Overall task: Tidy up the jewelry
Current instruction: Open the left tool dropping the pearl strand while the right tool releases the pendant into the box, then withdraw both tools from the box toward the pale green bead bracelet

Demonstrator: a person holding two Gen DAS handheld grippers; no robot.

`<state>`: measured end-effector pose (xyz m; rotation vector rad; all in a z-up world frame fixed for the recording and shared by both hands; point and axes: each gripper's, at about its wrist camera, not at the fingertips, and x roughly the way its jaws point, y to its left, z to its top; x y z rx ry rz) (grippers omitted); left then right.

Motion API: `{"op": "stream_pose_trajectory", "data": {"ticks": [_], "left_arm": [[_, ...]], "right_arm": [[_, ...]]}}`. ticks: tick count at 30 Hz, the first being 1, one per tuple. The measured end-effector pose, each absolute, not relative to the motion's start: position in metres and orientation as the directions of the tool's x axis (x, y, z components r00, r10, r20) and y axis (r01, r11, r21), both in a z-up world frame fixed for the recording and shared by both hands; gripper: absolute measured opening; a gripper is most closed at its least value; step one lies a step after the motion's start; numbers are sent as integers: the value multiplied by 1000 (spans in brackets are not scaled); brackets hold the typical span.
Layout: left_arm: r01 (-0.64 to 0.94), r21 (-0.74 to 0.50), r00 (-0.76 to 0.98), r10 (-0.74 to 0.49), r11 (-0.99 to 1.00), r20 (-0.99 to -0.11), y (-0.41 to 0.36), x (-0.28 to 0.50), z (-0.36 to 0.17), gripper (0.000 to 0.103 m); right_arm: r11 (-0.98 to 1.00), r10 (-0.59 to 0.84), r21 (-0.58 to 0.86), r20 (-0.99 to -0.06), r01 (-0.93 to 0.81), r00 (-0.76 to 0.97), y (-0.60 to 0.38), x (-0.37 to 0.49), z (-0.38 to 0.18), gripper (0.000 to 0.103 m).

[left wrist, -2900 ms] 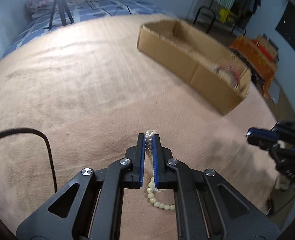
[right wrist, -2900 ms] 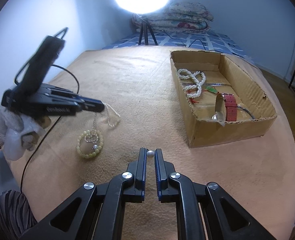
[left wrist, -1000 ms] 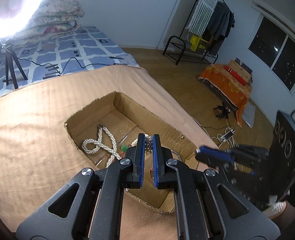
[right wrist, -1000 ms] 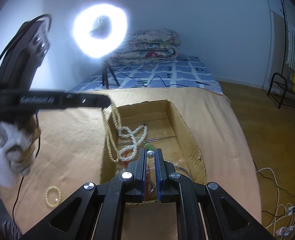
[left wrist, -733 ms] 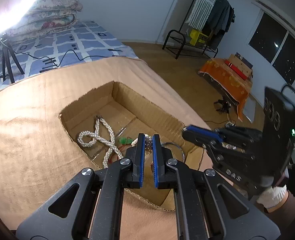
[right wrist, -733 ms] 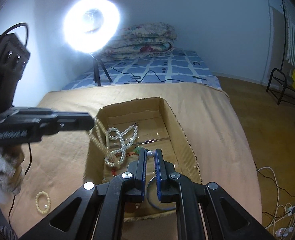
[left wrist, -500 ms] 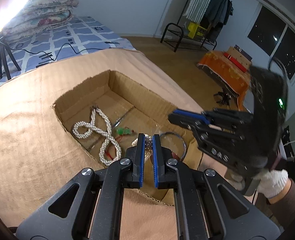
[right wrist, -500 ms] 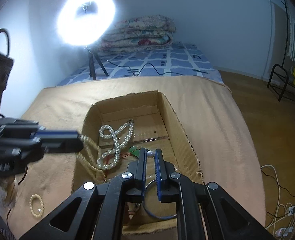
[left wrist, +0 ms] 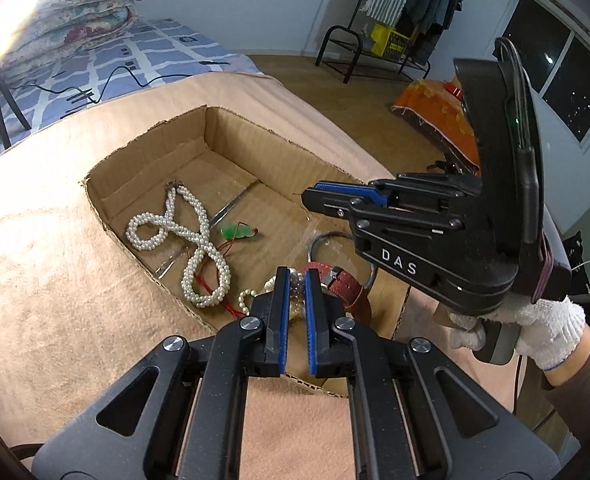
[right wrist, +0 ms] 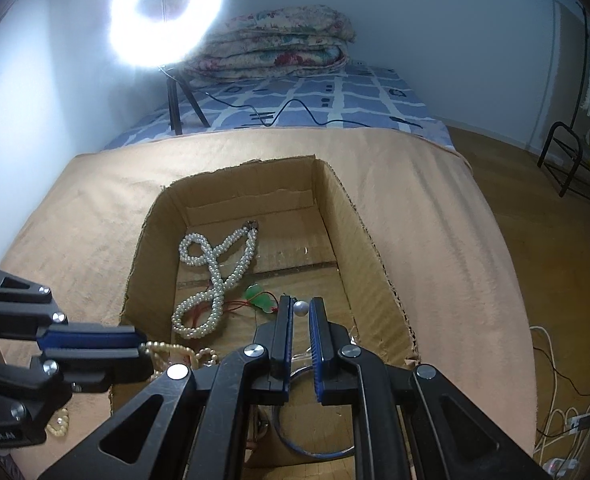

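Your left gripper [left wrist: 296, 280] is clamped on a cream bead necklace [right wrist: 175, 350], and it hangs over the near corner of the cardboard box [right wrist: 349, 204], so the strand droops down inside that corner. Your right gripper [right wrist: 301, 310] pinches a small silver pearl bead [right wrist: 301, 309] between its tips, held above the middle of the box.

On the box floor, a white pearl necklace [left wrist: 193, 240] lies looped toward the far-left side (twisted over itself into a figure-eight). Just beside it, nearer the box's centre, sits a green pendant [left wrist: 237, 232] on a red cord. A red strap watch [left wrist: 347, 286] and a thin dark hoop [right wrist: 315, 444] lie at the near end of the box. Outside the box, beside its near-left corner, a small bead bracelet [right wrist: 59, 426] rests on the tan blanket [right wrist: 427, 220].
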<state>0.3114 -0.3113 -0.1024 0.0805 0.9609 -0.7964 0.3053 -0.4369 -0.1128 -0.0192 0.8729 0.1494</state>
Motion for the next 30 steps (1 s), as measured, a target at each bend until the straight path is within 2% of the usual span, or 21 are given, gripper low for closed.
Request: {"op": "stream_pose_trajectory", "data": {"ticks": [7,10,14,16,17,18,19,20,25,30], "left_arm": [[640,-271,310,-564,719,-766,-313,311,-105,5],[638,-275,305,-564,719,-767,-313,311,-106,5],[650,-272,298,-567,710,-768,-313,309,-104,5],[650,-273,292,-565,709,-772,-313,308,-104,15],[650,-274,295,-568,709,-768,-312,307,-102,31],[650,-275,302,-572,709,-763,-311,306,-101,41],[650,-275,305,-575,708,-759,-310,304,-99,41],[652,-275,306,-577,707,-757,-310,303,-98,41],[655,-263,312,-571,709,-759,-305,296,-91,46],[657,-242,330,-562,713,-758,-292,287,-81,46]], "right_arm": [[990,119,46,-772,-132,624,-439,308,-116,7],[991,111,42,-773,-125,624,-439,307,-117,23],[993,106,43,-768,-114,632,-441,305,-114,28],[993,99,38,-762,-107,640,-441,303,-111,35],[994,94,37,-757,-102,647,-442,302,-108,45],[995,88,35,-751,-94,655,-442,300,-106,52],[996,82,32,-744,-86,663,-443,298,-103,64],[996,77,31,-735,-80,674,-444,296,-100,70],[997,70,34,-718,-65,693,-444,290,-88,83],[999,43,16,-702,-44,711,-443,282,-78,89]]}}
